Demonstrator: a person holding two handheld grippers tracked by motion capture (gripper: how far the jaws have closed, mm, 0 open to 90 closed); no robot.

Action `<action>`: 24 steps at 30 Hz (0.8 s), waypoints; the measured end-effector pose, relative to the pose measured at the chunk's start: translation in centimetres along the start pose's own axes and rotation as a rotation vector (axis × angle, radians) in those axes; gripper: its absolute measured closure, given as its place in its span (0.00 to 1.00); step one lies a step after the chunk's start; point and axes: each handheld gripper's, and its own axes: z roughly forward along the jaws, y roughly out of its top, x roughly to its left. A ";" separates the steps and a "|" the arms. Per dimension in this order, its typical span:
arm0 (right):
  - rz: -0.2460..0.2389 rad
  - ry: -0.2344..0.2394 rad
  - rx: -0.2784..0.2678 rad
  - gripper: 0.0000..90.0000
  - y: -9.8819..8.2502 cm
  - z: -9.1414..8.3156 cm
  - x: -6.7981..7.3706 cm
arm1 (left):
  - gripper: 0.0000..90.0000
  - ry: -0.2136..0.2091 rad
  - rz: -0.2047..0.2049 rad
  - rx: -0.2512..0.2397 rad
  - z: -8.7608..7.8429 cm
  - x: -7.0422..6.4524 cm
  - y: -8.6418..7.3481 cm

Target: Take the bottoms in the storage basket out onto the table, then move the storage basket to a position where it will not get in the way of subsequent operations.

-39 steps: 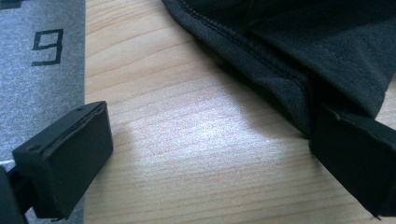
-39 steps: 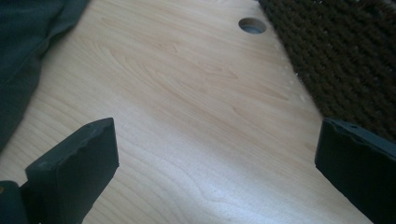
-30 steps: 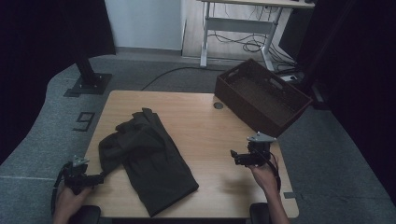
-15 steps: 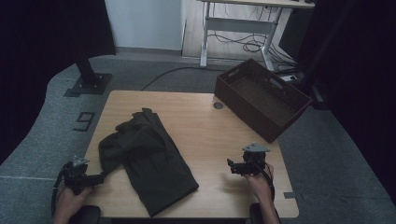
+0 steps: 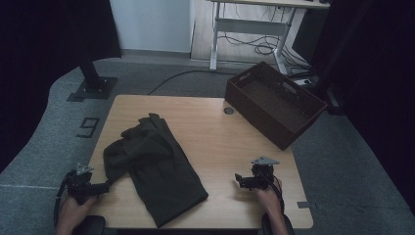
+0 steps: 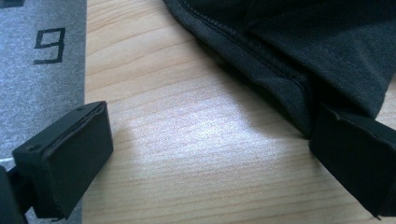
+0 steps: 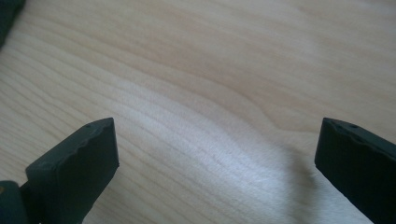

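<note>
A dark green garment (image 5: pixel 155 167) lies crumpled on the left half of the wooden table (image 5: pixel 210 127). My left gripper (image 5: pixel 103 186) sits at the table's front left corner, open, right at the garment's near edge. In the left gripper view the cloth's hem (image 6: pixel 289 60) lies just ahead of the wide-apart jaws, one fingertip (image 6: pixel 355 154) close beside it. My right gripper (image 5: pixel 241 180) rests low over bare wood at the front right, open, pointing left toward the garment. The right gripper view has bare wood grain (image 7: pixel 210 93) between its jaws and a sliver of cloth (image 7: pixel 8 14) at the top left.
A dark brown open crate (image 5: pixel 274 102) stands at the table's back right corner, partly over the edge. A small round grommet (image 5: pixel 229 111) sits in the tabletop near it. Grey floor with a "9" mark (image 5: pixel 88 127) lies left of the table.
My right gripper has moved down and toward the front edge, and slightly left, over the bare wood. The left gripper and the garment have stayed put.
</note>
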 end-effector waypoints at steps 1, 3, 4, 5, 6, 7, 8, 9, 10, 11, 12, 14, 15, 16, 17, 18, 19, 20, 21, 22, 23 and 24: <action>-0.002 0.006 0.009 0.00 -0.1 0.2 0.0 | 0.00 0.000 0.000 0.000 0.0 0.0 0.0; -0.007 0.019 0.029 0.00 -0.3 0.5 0.1 | 0.00 0.000 0.000 0.000 0.0 0.0 0.0; -0.014 0.011 0.029 0.00 -0.4 0.7 0.2 | 0.00 0.001 0.000 0.000 0.0 0.0 0.0; -0.031 0.002 0.033 0.00 -0.4 0.7 0.4 | 0.00 0.001 -0.001 0.000 0.0 0.0 0.0; -0.045 -0.008 0.038 0.00 -0.3 0.8 0.5 | 0.00 0.001 -0.001 0.000 0.0 0.0 0.0; -0.057 -0.015 0.044 0.00 -0.3 0.9 0.6 | 0.00 0.001 -0.001 0.000 0.0 0.0 0.0; -0.065 -0.020 0.048 0.00 -0.3 0.9 0.7 | 0.00 0.001 -0.001 -0.001 0.0 0.0 0.0; -0.067 -0.016 0.047 0.00 -0.3 0.9 0.7 | 0.00 0.001 -0.001 -0.001 0.0 0.0 0.0; -0.067 -0.015 0.047 0.00 -0.3 0.9 0.7 | 0.00 0.001 -0.001 -0.001 0.0 0.0 0.0; -0.065 -0.014 0.046 0.00 -0.3 0.9 0.7 | 0.00 0.001 0.001 -0.001 0.0 0.0 0.0; -0.064 -0.013 0.046 0.00 -0.3 0.9 0.7 | 0.00 -0.003 0.004 -0.001 -0.1 0.0 -0.1; -0.065 -0.013 0.046 0.00 -0.4 0.8 0.7 | 0.00 -0.010 0.010 -0.002 -0.1 0.0 -0.1; -0.067 -0.013 0.048 0.00 -0.3 0.9 0.7 | 0.00 -0.012 0.012 -0.004 -0.1 0.1 -0.1; -0.069 -0.012 0.050 0.00 -0.3 0.9 0.7 | 0.00 -0.015 0.015 -0.003 -0.1 0.1 -0.2; -0.070 -0.012 0.051 0.00 -0.3 0.9 0.7 | 0.00 -0.018 0.017 -0.002 -0.2 0.1 -0.2; -0.069 -0.011 0.051 0.00 -0.3 0.9 0.7 | 0.00 -0.020 0.021 -0.001 -0.2 0.1 -0.2; -0.071 -0.010 0.051 0.00 -0.3 0.9 0.7 | 0.00 -0.025 0.027 0.002 -0.2 0.2 -0.2; -0.072 -0.008 0.052 0.00 -0.3 0.8 0.7 | 0.00 -0.030 0.033 0.003 -0.3 0.2 -0.2; -0.076 -0.006 0.056 0.00 -0.3 0.8 0.7 | 0.00 -0.032 0.036 0.004 -0.3 0.2 -0.2; -0.077 -0.005 0.059 0.00 -0.3 0.8 0.7 | 0.00 -0.034 0.038 0.006 -0.4 0.2 -0.2; -0.078 -0.003 0.061 0.00 -0.3 0.8 0.7 | 0.01 -0.037 0.041 0.008 -0.4 0.2 -0.2; -0.078 -0.001 0.061 0.00 -0.3 0.8 0.7 | 0.01 -0.040 0.044 0.010 -0.5 0.1 -0.2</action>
